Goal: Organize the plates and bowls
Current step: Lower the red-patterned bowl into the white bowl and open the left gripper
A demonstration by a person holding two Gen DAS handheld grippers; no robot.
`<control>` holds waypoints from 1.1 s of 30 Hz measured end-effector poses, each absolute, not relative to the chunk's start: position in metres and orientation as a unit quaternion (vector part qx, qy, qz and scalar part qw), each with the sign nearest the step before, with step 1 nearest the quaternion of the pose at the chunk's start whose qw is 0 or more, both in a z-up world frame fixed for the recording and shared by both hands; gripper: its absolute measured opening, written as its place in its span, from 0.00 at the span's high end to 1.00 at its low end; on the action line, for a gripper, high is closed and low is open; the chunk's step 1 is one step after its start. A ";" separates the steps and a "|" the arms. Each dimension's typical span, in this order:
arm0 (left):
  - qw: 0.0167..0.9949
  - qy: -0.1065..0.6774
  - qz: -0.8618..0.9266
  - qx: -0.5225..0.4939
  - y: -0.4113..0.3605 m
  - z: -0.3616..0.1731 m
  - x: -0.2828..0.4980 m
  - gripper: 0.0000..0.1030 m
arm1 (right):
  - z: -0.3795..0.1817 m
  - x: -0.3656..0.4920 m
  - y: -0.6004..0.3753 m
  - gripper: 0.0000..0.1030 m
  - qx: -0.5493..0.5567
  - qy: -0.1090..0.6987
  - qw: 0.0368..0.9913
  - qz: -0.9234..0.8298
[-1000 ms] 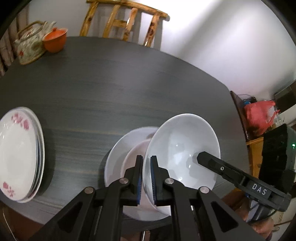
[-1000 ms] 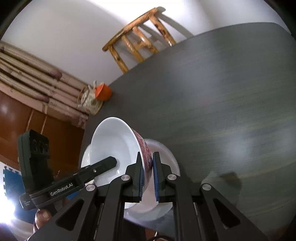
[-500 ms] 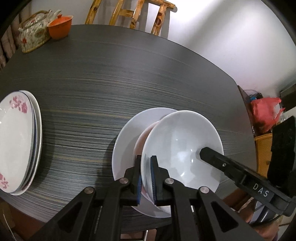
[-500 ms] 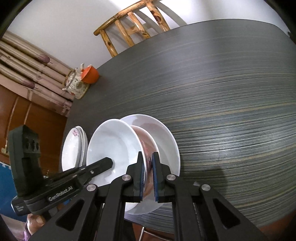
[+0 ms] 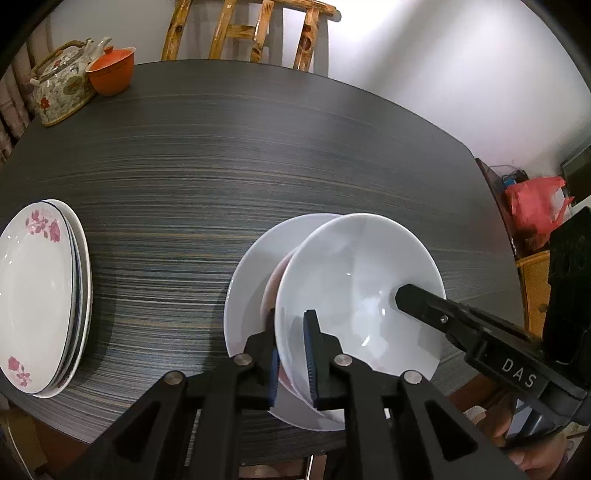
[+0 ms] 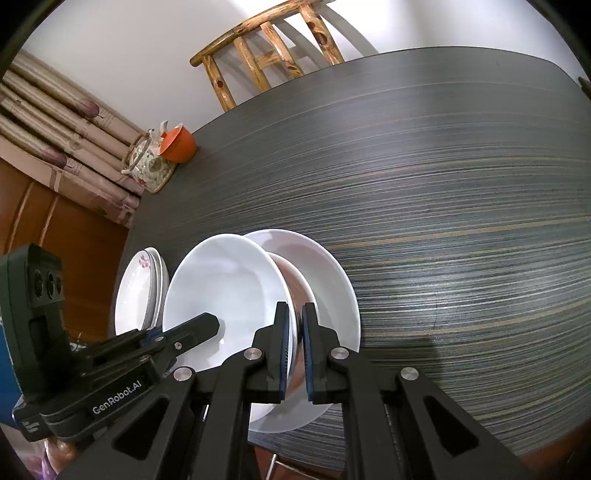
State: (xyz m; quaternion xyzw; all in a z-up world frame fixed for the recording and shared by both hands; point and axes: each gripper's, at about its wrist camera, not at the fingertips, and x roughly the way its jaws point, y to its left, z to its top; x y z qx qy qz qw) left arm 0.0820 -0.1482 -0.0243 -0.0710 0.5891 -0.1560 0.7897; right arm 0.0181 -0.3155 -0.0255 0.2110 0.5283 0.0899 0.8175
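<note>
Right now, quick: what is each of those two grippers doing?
Left gripper: jaws have just been opening around the rim of the white bowl; grip looks released.
Right gripper: shut on the bowl's opposite rim, over the white plate.

Your left gripper points steeply down, and its jaws have just been opening, a gap showing beside the inner pad. Your right gripper angles down too, its pads clamped close together, near shut.

Floral teapot and orange cup touching at table's far corner; wooden chair behind; red bag off right.
</note>
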 end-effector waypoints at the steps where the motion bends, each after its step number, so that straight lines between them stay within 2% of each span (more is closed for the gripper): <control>1: 0.789 0.590 -0.157 -0.069 -0.150 -0.024 0.082 0.88 | -0.025 0.017 -0.315 0.91 0.208 0.528 0.818 0.090; 15: 0.779 0.597 -0.173 -0.078 -0.146 -0.027 0.089 0.87 | -0.024 0.018 -0.321 0.88 0.234 0.518 0.817 0.094; 21: 0.787 0.588 -0.171 -0.072 -0.146 -0.025 0.089 0.87 | -0.024 0.023 -0.327 0.82 0.227 0.520 0.819 0.083; 30: 0.795 0.583 -0.161 -0.047 -0.147 -0.015 0.085 0.86 | -0.026 0.022 -0.331 0.82 0.231 0.514 0.822 0.085; 33: 0.802 0.577 -0.153 -0.024 -0.151 -0.009 0.083 0.78 | -0.026 0.020 -0.328 0.88 0.217 0.515 0.825 0.088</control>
